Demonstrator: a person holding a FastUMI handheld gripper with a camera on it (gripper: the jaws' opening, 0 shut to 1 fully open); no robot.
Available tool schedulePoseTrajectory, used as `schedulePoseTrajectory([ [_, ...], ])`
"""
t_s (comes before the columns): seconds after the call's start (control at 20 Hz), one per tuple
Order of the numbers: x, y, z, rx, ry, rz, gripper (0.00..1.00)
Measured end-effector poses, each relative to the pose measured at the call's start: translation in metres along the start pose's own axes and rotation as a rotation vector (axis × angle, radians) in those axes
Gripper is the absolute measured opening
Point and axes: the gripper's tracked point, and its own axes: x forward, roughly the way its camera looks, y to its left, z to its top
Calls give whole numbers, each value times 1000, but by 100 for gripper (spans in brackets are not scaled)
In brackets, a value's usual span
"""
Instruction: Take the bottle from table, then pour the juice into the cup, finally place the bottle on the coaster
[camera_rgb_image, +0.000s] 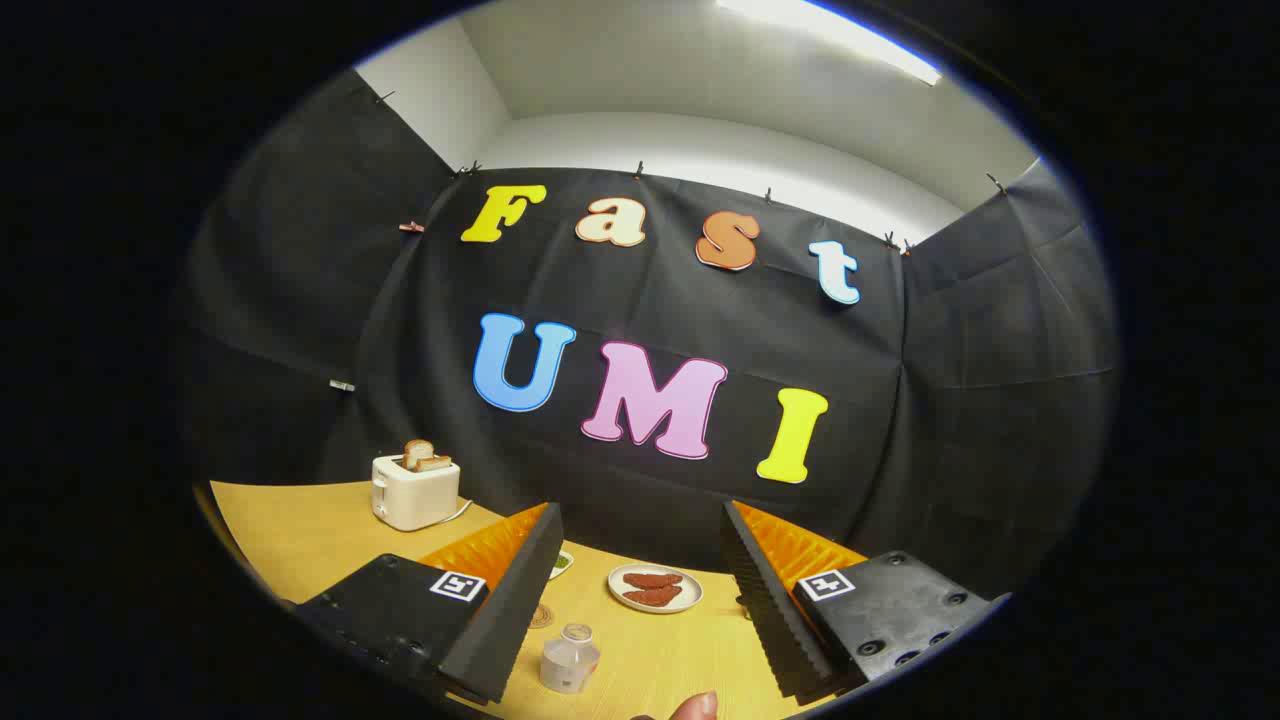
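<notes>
Your gripper (640, 560) hangs above the wooden table (300, 530), fingers spread wide, holding nothing. The small bottle (569, 659) stands upright below, between them, nearer the left finger. Far left sits a toaster (412, 492); beyond, a plate (655, 588).

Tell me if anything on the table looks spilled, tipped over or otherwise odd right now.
Nothing stands out. The bottle stands upright between the open gripper fingers, no spill around it. The toaster and the plate sit level on the table.

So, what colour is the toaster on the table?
The toaster is cream-white, seen in the gripper view, beyond the open hand-held gripper.
</notes>
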Motion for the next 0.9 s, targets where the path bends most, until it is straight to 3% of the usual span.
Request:
schedulePoseTrajectory([
  [0.4,-17,-26,-5,-7,4,-117,97],
  [0.9,-23,7,-26,21,61,-125,97],
])
